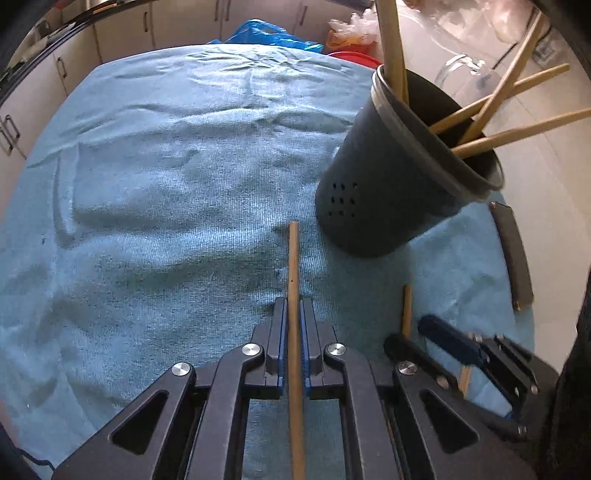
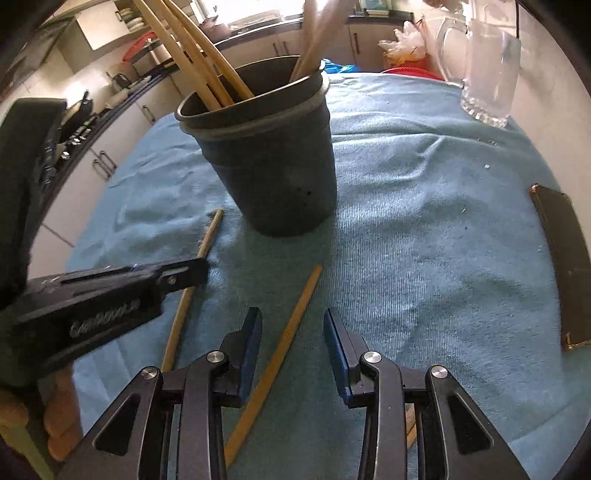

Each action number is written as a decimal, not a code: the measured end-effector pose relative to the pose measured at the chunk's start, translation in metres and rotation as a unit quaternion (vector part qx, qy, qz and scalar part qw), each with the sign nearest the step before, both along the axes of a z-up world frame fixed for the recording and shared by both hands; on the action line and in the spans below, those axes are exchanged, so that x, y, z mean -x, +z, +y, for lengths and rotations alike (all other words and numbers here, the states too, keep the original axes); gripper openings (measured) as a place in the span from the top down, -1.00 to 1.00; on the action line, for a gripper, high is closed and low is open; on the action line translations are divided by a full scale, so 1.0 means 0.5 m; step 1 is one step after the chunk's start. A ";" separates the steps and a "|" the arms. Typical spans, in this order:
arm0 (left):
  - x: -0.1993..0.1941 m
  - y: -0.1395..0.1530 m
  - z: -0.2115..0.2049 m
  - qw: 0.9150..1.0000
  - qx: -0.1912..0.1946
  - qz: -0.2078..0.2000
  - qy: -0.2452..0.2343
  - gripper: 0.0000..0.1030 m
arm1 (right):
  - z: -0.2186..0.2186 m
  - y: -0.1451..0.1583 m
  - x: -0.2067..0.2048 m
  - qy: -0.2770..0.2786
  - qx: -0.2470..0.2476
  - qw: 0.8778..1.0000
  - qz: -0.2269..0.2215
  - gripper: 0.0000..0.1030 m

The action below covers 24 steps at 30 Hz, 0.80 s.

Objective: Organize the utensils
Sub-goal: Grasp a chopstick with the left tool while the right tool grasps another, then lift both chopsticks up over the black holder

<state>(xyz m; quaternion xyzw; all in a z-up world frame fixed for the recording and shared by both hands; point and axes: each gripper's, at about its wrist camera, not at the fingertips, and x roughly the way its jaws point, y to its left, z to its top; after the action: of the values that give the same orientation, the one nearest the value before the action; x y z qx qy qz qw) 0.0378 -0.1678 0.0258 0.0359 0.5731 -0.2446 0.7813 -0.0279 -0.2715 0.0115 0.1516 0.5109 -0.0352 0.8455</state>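
Observation:
A black utensil holder (image 1: pixel 384 192) (image 2: pixel 269 166) with several wooden utensils in it stands on the blue towel (image 1: pixel 166 184). My left gripper (image 1: pixel 293 306) is shut on a thin wooden stick (image 1: pixel 293 258), whose tip points toward the holder's base. From the right wrist view the left gripper (image 2: pixel 195 266) sits at the left, with that stick (image 2: pixel 210 236) jutting past it. My right gripper (image 2: pixel 292 314) is open. A second wooden stick (image 2: pixel 280 350) lies on the towel between its fingers, touching neither pad. The right gripper (image 1: pixel 410 332) also shows at the left view's lower right.
A clear glass jug (image 2: pixel 487 74) stands at the towel's far right. A dark flat rectangular object (image 2: pixel 565 266) (image 1: pixel 513 254) lies at the right edge. Kitchen cabinets (image 1: pixel 122 26) line the room behind. A blue plastic bag (image 1: pixel 266 33) and red item (image 1: pixel 354 57) sit beyond the towel.

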 end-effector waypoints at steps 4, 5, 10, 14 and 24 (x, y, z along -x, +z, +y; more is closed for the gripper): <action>0.025 0.009 0.051 1.000 0.004 -0.011 0.006 0.89 | 0.027 0.000 -0.014 -0.009 0.074 0.997 0.008 0.72; 0.028 0.015 0.064 1.000 0.008 -0.013 0.007 0.89 | 0.030 0.001 -0.015 -0.009 0.082 0.997 0.008 0.75; 0.075 0.065 0.144 0.999 0.036 -0.036 0.015 0.88 | 0.025 0.016 -0.007 -0.006 0.047 0.999 0.004 0.88; 0.115 0.121 0.183 0.996 0.059 -0.068 0.020 0.88 | 0.034 0.081 0.033 -0.003 0.038 0.999 -0.036 0.88; 0.235 0.262 0.214 0.981 0.095 -0.167 0.019 0.88 | 0.056 0.230 0.158 -0.005 0.021 0.990 -0.142 0.88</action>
<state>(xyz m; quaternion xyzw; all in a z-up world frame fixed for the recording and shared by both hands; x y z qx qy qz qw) -0.0796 -0.0609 0.1569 -0.0094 0.4091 -0.2733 0.8705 -0.1071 -0.2436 0.1267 0.1398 0.3839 -0.0283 0.9123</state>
